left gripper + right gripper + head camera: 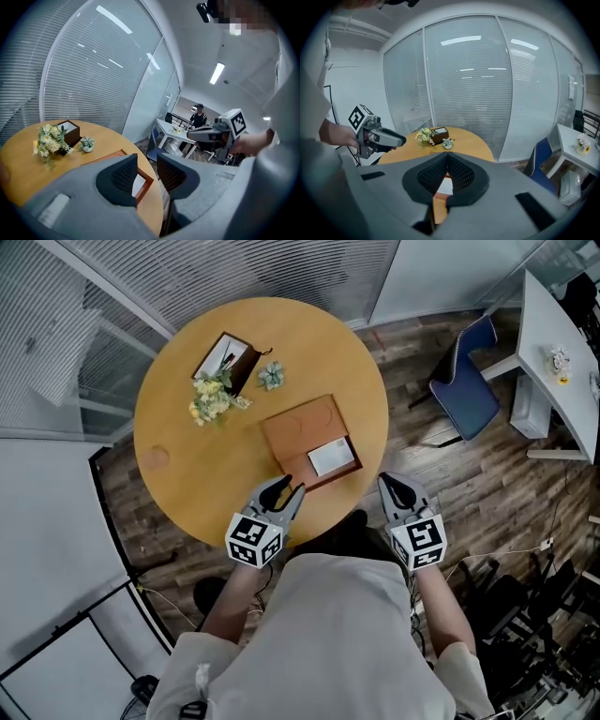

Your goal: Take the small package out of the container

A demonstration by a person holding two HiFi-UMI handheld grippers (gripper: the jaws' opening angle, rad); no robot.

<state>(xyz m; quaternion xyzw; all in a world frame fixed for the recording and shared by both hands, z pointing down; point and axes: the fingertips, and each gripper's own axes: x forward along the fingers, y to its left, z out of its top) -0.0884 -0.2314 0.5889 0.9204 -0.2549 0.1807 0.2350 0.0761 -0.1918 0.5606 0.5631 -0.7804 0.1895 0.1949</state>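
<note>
Head view: small package (332, 457) lies flat in the container (298, 426), just ahead of your left gripper (289, 489), jaws apart and empty; your right gripper (395, 487), closed on nothing, sits off to the package's right. Looks thin, light, probably slick, so pinch it by an edge, not the flat face.

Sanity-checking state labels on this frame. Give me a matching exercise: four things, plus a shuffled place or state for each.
1. small package
2. left gripper
3. right gripper
4. blue chair

A. jaws together
B. beside the round table
C. jaws apart
D. inside the brown container

Pairs: 1-D, 2-C, 3-A, 4-B
</note>
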